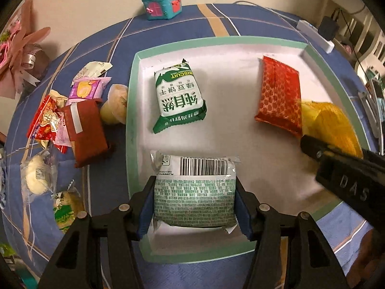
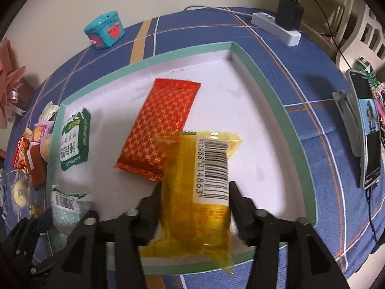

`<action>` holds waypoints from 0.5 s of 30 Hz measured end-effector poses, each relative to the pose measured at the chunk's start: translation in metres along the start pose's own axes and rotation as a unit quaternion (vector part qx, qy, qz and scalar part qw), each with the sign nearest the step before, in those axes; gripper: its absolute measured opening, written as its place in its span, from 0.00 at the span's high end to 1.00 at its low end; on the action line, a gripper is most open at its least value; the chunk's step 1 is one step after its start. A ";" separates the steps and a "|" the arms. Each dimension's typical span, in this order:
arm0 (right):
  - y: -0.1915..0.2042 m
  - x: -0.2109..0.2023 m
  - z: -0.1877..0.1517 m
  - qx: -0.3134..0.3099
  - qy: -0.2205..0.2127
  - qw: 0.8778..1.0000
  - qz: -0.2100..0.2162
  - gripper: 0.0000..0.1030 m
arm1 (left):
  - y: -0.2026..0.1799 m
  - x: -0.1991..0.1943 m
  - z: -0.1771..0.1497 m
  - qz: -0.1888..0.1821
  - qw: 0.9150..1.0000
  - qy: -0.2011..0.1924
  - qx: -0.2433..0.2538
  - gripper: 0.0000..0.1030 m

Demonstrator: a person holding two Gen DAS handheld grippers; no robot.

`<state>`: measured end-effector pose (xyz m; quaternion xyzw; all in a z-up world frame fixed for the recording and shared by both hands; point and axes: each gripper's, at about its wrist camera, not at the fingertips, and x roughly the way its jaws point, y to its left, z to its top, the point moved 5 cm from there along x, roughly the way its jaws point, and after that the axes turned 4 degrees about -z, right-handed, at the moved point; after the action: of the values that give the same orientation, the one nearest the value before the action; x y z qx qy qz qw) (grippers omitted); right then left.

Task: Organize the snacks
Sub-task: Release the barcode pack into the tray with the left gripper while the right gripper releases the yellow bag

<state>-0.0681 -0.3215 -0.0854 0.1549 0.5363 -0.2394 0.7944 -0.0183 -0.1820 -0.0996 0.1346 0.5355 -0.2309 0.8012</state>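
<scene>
Both tools are working over the mint-rimmed tray (image 1: 134, 77) on the blue checked worktop (image 1: 216, 19).

Left tool (image 1: 195, 207): pads are pressing the sides of the green-and-white biscuit pack (image 1: 195, 192), holding it low at the tray's near edge.

Right tool (image 2: 195, 207): jaws are standing slightly wider than the yellow packet (image 2: 192, 192), which is sitting between them, tilted, its far end overlapping the red patterned packet (image 2: 158, 125).

Risks: the yellow packet is probably slipping free and could slide over the near rim. Its corner may be dragging the red one askew. The loose snack pile (image 1: 69, 120) left of the tray is waiting; a careless sweep could scatter it.
</scene>
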 end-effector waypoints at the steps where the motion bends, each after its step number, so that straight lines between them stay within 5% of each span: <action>1: 0.000 0.000 -0.001 -0.002 0.000 1.000 0.000 0.32 | 0.000 0.000 0.000 0.000 1.000 0.000 -0.001 0.41; 3: 0.000 0.001 0.000 -0.005 -0.002 1.000 -0.001 0.31 | 0.000 0.000 -0.001 0.003 1.000 0.002 0.000 0.41; 8: 0.000 0.000 0.001 -0.011 -0.009 1.000 -0.003 0.10 | 0.000 -0.001 -0.001 -0.007 1.000 0.002 -0.003 0.33; 10: 0.000 -0.002 0.002 -0.014 -0.017 1.000 -0.011 0.00 | -0.003 -0.004 0.002 -0.006 1.000 -0.003 0.003 0.18; 15: 0.003 -0.003 0.004 -0.017 -0.026 0.999 -0.016 0.00 | -0.008 -0.012 0.005 -0.004 1.000 -0.020 0.010 0.10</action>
<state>-0.0642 -0.3207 -0.0813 0.1263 0.5220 -0.2464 0.8067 -0.0223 -0.1883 -0.0859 0.1360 0.5177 -0.2419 0.8093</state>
